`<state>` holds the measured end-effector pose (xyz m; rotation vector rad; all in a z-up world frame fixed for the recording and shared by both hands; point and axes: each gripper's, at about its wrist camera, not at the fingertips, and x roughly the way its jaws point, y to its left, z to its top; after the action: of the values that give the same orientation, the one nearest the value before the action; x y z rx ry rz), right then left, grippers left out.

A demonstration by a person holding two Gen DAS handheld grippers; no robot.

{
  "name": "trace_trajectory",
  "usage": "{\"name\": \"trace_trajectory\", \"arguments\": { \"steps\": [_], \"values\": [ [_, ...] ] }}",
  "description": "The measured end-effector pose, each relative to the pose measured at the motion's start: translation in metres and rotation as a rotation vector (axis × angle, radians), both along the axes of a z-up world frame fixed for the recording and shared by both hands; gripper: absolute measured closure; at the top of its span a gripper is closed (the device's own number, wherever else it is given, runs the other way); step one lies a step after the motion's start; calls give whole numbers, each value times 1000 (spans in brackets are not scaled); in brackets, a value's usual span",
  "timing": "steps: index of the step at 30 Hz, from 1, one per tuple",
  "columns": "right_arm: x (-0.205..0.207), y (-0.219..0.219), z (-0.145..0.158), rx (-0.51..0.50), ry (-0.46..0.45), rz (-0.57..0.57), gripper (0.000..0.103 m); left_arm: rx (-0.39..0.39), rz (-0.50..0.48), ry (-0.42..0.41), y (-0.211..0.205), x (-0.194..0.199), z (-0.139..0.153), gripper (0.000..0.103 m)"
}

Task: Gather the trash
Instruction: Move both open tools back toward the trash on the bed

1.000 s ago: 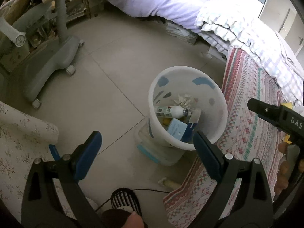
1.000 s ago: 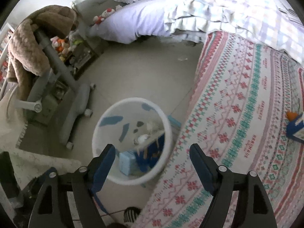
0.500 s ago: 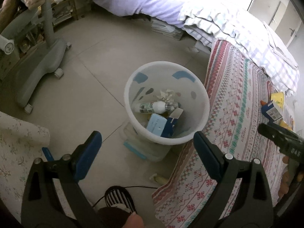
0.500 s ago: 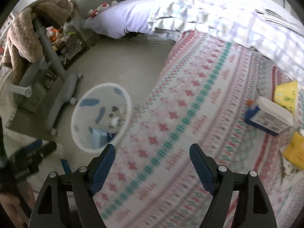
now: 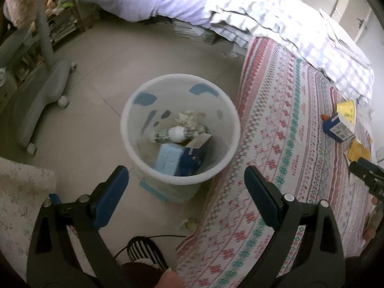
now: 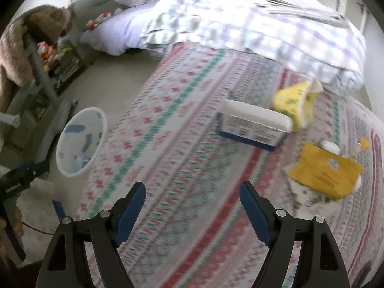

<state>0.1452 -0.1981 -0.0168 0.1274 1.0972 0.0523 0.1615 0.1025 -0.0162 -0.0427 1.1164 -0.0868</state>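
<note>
A white trash bin [image 5: 134, 110] stands on the floor beside the bed; it holds a bottle [image 5: 171, 134], a blue box [image 5: 178, 159] and crumpled paper [image 5: 188, 118]. My left gripper [image 5: 186, 187] is open and empty above its near rim. My right gripper [image 6: 192, 202] is open and empty over the patterned bedspread [image 6: 180, 148]. On the bed ahead of it lie a blue-and-white box [image 6: 254, 124], a yellow pack [image 6: 294, 99] and a yellow envelope [image 6: 324, 170]. The bin also shows in the right wrist view [image 6: 80, 141].
A grey chair base on wheels [image 5: 40, 98] stands left of the bin. A checked quilt [image 6: 252, 21] is heaped at the bed's far end. A floral cloth [image 5: 19, 204] lies at the lower left. A small scrap [image 5: 189, 224] lies on the floor by the bedspread edge.
My right gripper has swung from over the bin to the right, over the bed, bringing the boxes and yellow items into view. My left gripper has drawn back slightly from the bin.
</note>
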Motion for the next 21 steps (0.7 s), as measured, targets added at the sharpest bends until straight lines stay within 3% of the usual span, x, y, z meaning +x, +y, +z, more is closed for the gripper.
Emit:
{"name": "trace_trajectory", "arguments": {
  "steps": [15, 21],
  "values": [
    [-12, -138, -13, -69, 36, -272, 21, 34, -113, 2, -84, 12, -2, 6],
    [-14, -177, -24, -9, 51, -386, 21, 33, -144, 10, -112, 16, -6, 6]
  ]
}}
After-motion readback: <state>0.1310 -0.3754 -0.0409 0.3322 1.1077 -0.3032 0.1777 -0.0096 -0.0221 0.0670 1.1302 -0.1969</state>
